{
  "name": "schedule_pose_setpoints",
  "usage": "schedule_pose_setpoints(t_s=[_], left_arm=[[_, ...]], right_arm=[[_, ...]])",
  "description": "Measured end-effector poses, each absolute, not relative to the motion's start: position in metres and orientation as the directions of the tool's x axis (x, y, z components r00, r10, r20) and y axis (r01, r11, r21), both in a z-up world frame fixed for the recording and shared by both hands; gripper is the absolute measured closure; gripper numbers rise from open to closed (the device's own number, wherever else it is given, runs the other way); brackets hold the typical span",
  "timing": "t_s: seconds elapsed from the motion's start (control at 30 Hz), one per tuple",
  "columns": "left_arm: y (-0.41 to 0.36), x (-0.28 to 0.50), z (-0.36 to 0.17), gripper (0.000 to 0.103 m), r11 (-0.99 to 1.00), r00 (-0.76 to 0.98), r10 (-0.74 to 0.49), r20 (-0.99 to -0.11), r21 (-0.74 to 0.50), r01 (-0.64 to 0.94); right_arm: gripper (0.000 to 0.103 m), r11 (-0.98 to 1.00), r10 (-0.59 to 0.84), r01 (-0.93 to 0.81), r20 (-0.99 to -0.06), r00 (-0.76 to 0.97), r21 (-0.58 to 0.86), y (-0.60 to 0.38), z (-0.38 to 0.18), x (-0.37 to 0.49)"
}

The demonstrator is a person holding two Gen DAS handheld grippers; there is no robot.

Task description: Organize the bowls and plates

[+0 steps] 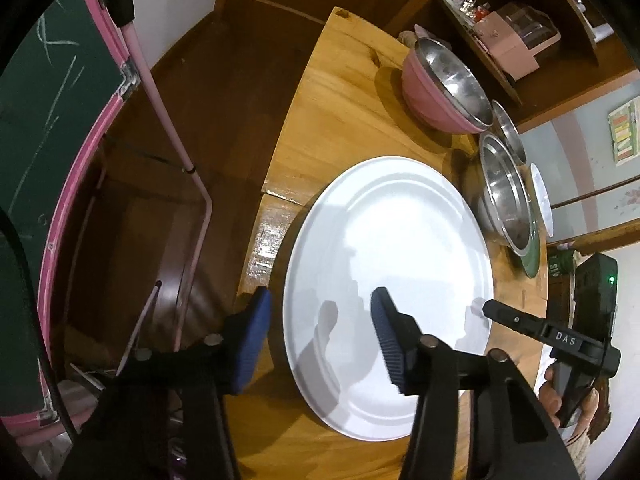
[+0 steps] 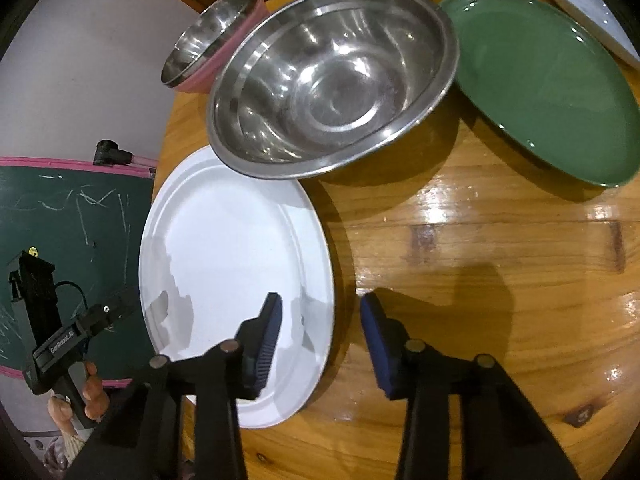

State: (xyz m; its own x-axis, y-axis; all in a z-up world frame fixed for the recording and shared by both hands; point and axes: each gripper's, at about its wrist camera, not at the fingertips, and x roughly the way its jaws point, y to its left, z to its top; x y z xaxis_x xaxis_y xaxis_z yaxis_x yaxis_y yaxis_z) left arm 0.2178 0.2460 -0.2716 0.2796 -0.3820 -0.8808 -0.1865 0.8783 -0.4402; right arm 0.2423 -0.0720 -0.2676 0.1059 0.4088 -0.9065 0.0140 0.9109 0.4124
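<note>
The white plate is laid flat on the wooden desk, near the desk's edge at 9 o'clock in the left wrist view. Its rim at 9 o'clock is straddled by the left hand-held gripper: one blue-padded finger is seen outside the rim over the desk, the other over the plate's face, and the jaws are spread with a gap on both sides of the rim, so nothing is pinched. At 1 o'clock of the plate the pink bowl with a steel lining is seen, and at 3 o'clock the steel bowl is set just beside the plate.

In the right wrist view the same plate is found at 9 o'clock of centre. Its rim at 3 o'clock is straddled by the right hand-held gripper, one finger over the plate, the other over bare desk; these jaws too are spread and no pad is pressed on the rim. The plate's 12 o'clock edge is overlapped by the steel bowl. The green plate is laid at 2 o'clock, apart from the white one, and another pale plate is partly seen beyond it.
</note>
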Motion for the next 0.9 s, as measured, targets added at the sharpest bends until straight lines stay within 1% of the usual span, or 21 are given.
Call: schedule_pose_setpoints(t_s=[0.03, 0.1, 0.13, 0.17, 0.2, 0.23, 0.33, 0.53, 0.67, 0.9], left_arm=[[0.246, 0.220, -0.274, 0.065, 0.878, 0.266, -0.385, -0.884, -0.440, -0.190], [0.247, 0.223, -0.279, 0.070, 0.876, 0.246, -0.395, -0.885, -0.444, -0.190], [0.246, 0.224, -0.281, 0.075, 0.878, 0.236, -0.395, -0.888, -0.441, -0.188], [0.245, 0.225, -0.282, 0.078, 0.880, 0.232, -0.394, -0.889, -0.438, -0.185], [0.245, 0.226, -0.283, 0.081, 0.884, 0.229, -0.388, -0.893, -0.431, -0.179], [0.245, 0.225, -0.283, 0.086, 0.889, 0.230, -0.381, -0.895, -0.424, -0.176], [0.248, 0.225, -0.282, 0.087, 0.891, 0.235, -0.376, -0.896, -0.420, -0.174], [0.239, 0.218, -0.270, 0.088, 0.906, 0.258, -0.359, -0.897, -0.401, -0.135], [0.238, 0.208, -0.253, 0.088, 0.904, 0.274, -0.361, -0.892, -0.406, -0.132], [0.213, 0.169, -0.224, 0.088, 0.915, 0.280, -0.355, -0.892, -0.393, -0.088]], right_arm=[[0.067, 0.911, 0.409, 0.014, -0.907, 0.105, 0.412, -0.072, -0.268, 0.242], [0.071, 0.913, 0.406, 0.009, -0.908, 0.101, 0.409, -0.070, -0.268, 0.243], [0.073, 0.913, 0.405, 0.004, -0.909, 0.096, 0.407, -0.069, -0.268, 0.243], [0.078, 0.913, 0.406, 0.001, -0.909, 0.092, 0.407, -0.068, -0.269, 0.244], [0.080, 0.917, 0.397, -0.001, -0.913, 0.093, 0.398, -0.066, -0.270, 0.244], [0.080, 0.921, 0.387, -0.002, -0.917, 0.097, 0.389, -0.065, -0.270, 0.244], [0.086, 0.922, 0.386, -0.006, -0.917, 0.098, 0.387, -0.065, -0.271, 0.246], [0.086, 0.925, 0.379, -0.017, -0.919, 0.110, 0.380, -0.069, -0.266, 0.240], [0.086, 0.915, 0.402, -0.014, -0.909, 0.108, 0.403, -0.076, -0.257, 0.229], [0.086, 0.905, 0.424, -0.026, -0.896, 0.130, 0.425, -0.101, -0.236, 0.185]])
